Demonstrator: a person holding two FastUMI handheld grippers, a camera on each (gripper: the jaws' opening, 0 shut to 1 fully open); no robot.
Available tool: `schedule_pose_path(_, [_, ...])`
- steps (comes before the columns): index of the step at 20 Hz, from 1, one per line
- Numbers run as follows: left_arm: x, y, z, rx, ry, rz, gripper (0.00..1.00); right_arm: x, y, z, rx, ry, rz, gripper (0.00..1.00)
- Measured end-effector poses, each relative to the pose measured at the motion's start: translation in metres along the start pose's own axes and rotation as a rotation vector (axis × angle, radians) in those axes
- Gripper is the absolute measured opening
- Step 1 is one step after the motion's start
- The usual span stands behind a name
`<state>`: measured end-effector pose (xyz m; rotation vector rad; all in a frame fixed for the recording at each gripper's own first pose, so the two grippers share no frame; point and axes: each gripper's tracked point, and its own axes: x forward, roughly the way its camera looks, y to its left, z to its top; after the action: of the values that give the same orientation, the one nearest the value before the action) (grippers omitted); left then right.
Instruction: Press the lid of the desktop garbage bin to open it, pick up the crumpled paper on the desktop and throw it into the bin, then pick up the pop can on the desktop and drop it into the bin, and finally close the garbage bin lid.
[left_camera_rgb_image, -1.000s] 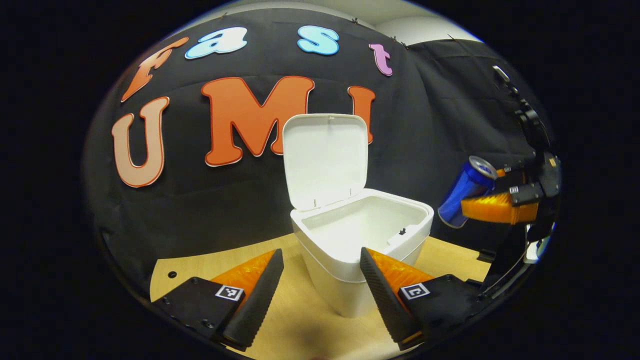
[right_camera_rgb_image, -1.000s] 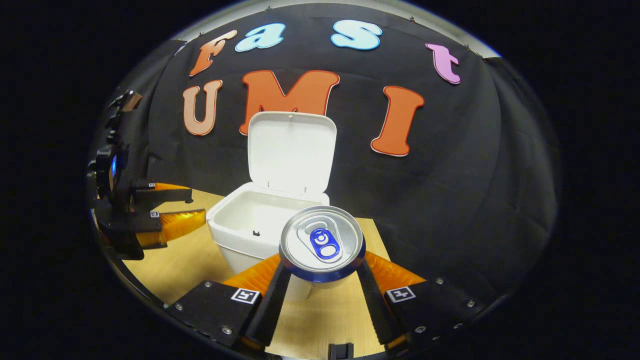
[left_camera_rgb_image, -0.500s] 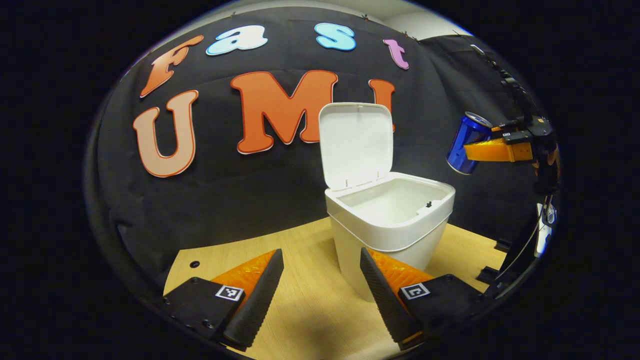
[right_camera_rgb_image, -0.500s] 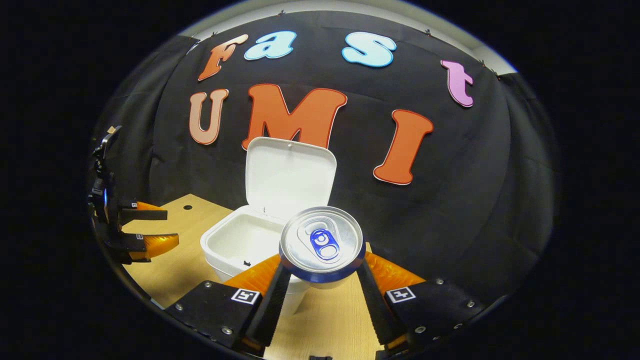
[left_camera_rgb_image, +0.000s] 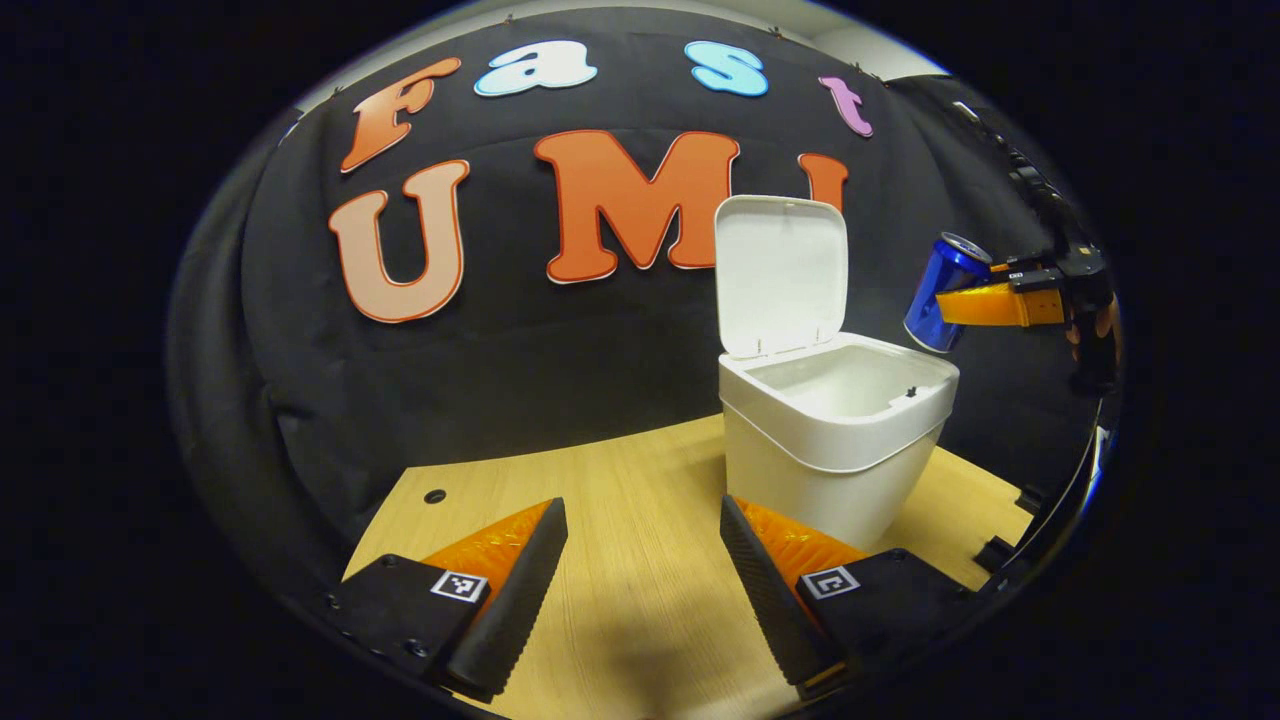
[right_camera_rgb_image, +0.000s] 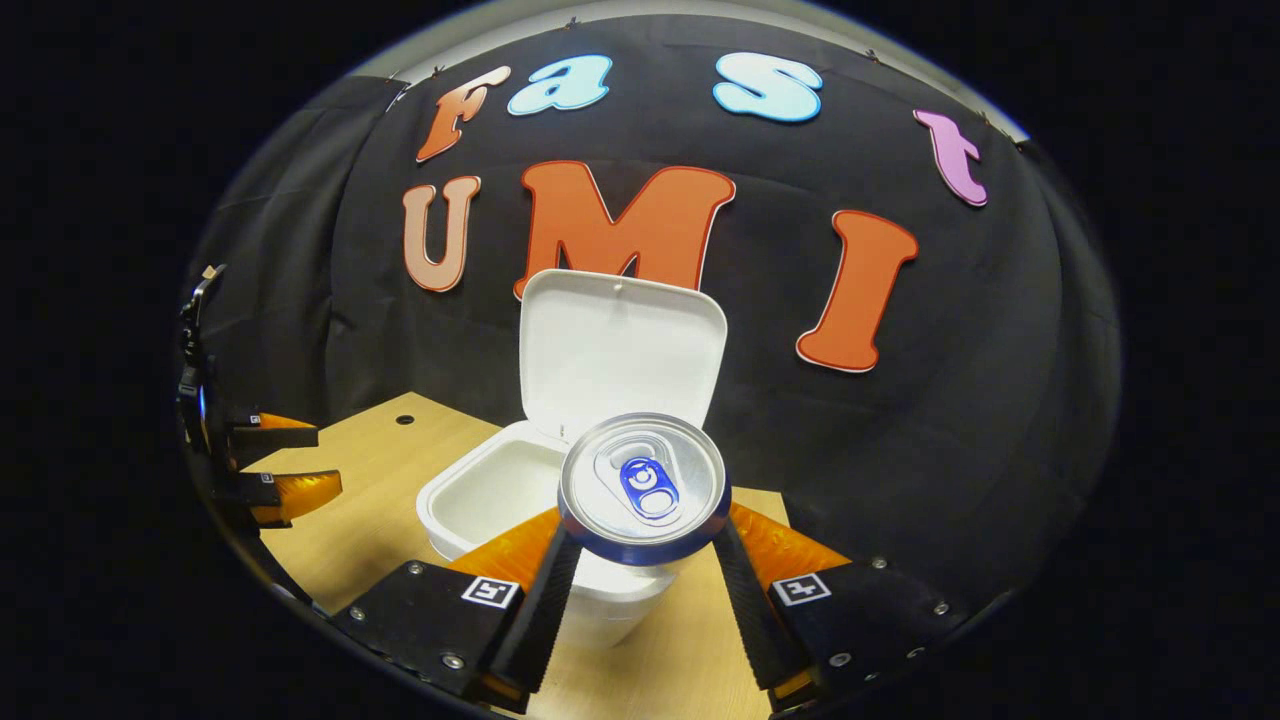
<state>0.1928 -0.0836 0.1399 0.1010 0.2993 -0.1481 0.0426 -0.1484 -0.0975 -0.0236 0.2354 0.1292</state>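
Black cloth hangs behind a pale wooden desktop with a small round hole near its far left corner. No brand or readable writing shows on anything; the square coded tags on my gripper bodies carry patterns only.

In the left gripper view, my left gripper hovers over bare wood with its fingers spread apart and nothing between them. Ahead and to its right stands the white garbage bin, its lid raised upright at the back. Further right, above and beyond the bin's right rim, my right gripper holds the blue pop can tilted.

In the right gripper view, my left gripper sits far left, open. My right gripper is clamped on the pop can, whose silver top and blue tab face the camera. The bin lies just beyond and below the can; its inside looks white, and the crumpled paper cannot be made out.
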Motion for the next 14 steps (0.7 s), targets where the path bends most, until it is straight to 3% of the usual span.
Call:
schedule_pose_path(11, [-0.017,0.002,-0.030,-0.060,0.070,0.137,0.98,0.023,0.015,-0.029,-0.025,0.083,0.153,0.77])
schedule_pose_path(14, [-0.021,-0.001,-0.038,-0.076,0.105,0.145,1.00,0.030,0.017,-0.036,-0.044,0.122,0.161,0.77])
